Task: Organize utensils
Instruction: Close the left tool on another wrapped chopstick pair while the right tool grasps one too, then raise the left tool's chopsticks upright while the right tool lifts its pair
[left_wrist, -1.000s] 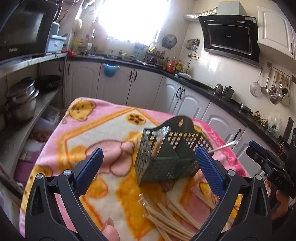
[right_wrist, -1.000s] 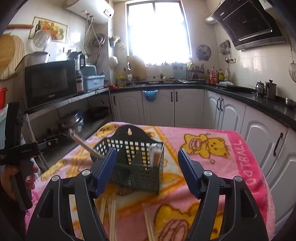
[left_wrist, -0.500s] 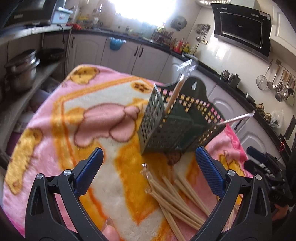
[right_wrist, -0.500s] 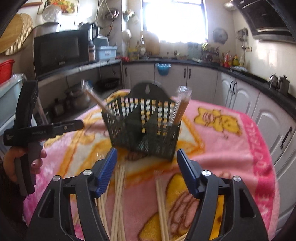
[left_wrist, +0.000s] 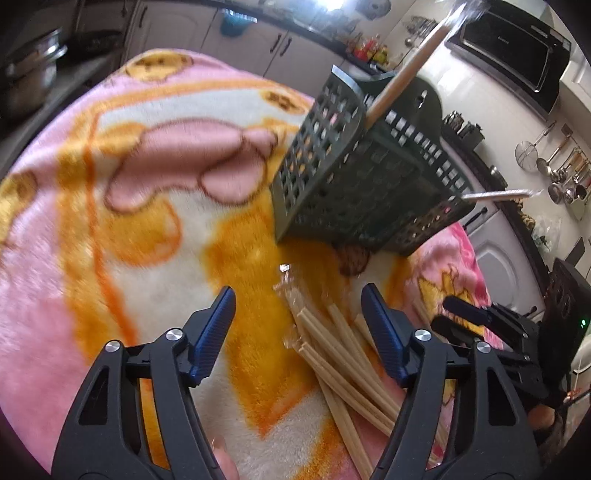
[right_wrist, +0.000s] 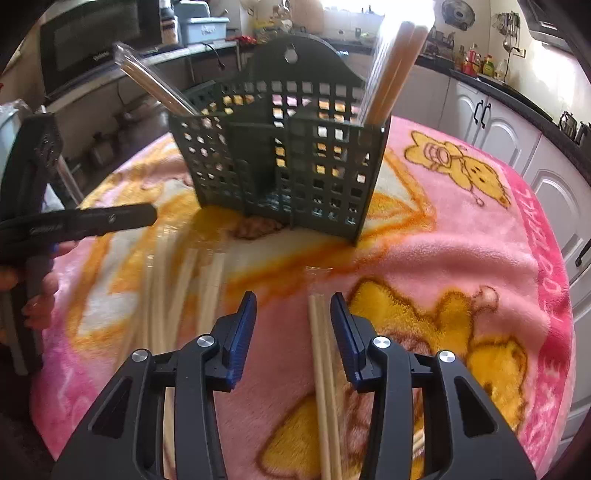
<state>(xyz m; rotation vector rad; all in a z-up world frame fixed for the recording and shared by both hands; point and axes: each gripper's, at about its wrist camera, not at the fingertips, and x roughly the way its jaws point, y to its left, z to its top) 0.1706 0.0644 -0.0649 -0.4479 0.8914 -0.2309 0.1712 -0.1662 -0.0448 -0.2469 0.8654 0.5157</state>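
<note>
A dark green perforated utensil holder (left_wrist: 354, 177) (right_wrist: 284, 162) stands on a pink and yellow blanket (left_wrist: 110, 206) (right_wrist: 461, 266). Two wrapped chopstick pairs lean in it, one at each end (right_wrist: 391, 74) (right_wrist: 155, 85). Several wrapped chopstick pairs (left_wrist: 343, 365) lie loose on the blanket in front of it. My left gripper (left_wrist: 299, 332) is open, low over that pile's ends. My right gripper (right_wrist: 293, 336) is open, its jaws either side of one chopstick pair (right_wrist: 323, 373) on the blanket. More chopsticks (right_wrist: 184, 291) lie to its left.
The blanket covers a table with its edges close on all sides. Kitchen cabinets (right_wrist: 491, 122) and a counter run behind. A shelf with pots (left_wrist: 26, 81) stands to the left. Hanging ladles (left_wrist: 557, 173) are on the right wall. Each gripper shows in the other's view (right_wrist: 74, 221) (left_wrist: 491, 321).
Both grippers have dropped down and forward toward the blanket. Their jaws have narrowed. The right one now straddles a chopstick pair; the left one hovers at the pile.
</note>
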